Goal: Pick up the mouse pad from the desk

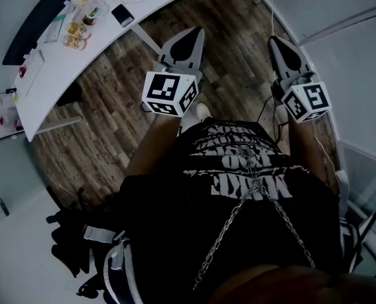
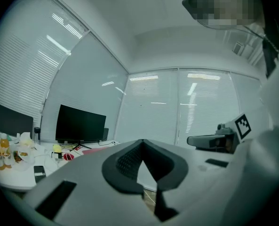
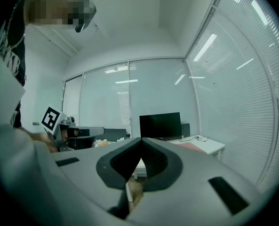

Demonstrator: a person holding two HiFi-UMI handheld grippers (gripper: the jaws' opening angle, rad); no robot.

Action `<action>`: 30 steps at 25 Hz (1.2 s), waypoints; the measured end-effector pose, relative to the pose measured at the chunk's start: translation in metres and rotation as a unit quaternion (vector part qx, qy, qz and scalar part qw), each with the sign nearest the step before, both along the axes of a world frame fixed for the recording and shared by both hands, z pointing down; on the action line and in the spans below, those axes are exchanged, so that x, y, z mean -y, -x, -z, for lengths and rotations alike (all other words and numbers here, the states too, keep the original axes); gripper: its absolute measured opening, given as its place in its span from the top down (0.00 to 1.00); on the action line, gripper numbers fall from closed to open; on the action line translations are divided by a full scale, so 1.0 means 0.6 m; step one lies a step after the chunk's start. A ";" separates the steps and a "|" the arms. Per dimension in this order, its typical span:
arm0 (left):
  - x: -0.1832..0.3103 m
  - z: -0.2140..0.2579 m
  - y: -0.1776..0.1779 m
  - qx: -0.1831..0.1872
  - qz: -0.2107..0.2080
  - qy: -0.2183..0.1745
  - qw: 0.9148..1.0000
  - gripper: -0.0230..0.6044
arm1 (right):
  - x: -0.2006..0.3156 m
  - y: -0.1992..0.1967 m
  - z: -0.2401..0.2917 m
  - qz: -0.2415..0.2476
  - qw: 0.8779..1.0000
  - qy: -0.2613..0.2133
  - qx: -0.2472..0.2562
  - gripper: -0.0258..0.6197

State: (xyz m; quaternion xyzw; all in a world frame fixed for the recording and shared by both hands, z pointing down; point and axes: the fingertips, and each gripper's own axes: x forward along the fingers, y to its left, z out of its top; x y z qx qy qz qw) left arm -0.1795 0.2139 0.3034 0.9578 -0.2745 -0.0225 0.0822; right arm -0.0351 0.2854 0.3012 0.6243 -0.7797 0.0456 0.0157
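Observation:
A flat pink-red mouse pad (image 2: 98, 150) lies on the white desk (image 2: 17, 182) in front of a black monitor (image 2: 80, 124); in the right gripper view the mouse pad (image 3: 194, 146) is a pinkish patch near the desk corner. My left gripper (image 1: 189, 35) and right gripper (image 1: 278, 42) are held level over the wooden floor, well short of the desk (image 1: 54, 68). In the left gripper view my left gripper (image 2: 142, 142) has its jaws closed tip to tip with nothing between them. In its own view my right gripper (image 3: 140, 140) is likewise shut and empty.
Drink bottles (image 1: 77, 33) and a dark phone (image 1: 122, 15) sit on the desk's left part, with cables further along it. A black bag (image 1: 73, 246) lies on the floor at lower left. Windows with blinds (image 3: 233, 93) close off the room behind the desk.

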 end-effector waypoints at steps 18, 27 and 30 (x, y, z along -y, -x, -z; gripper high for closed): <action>0.092 -0.005 0.007 -0.017 0.015 0.010 1.000 0.95 | 0.083 0.018 0.012 0.016 1.000 0.000 -0.001 0.96; 0.163 -0.037 -0.054 0.008 0.019 0.026 0.999 0.95 | 0.158 -0.053 -0.017 0.014 1.000 0.011 0.008 0.96; 0.182 -0.053 -0.081 0.014 0.021 0.038 0.999 0.95 | 0.183 -0.078 -0.032 0.020 1.000 0.018 0.015 0.96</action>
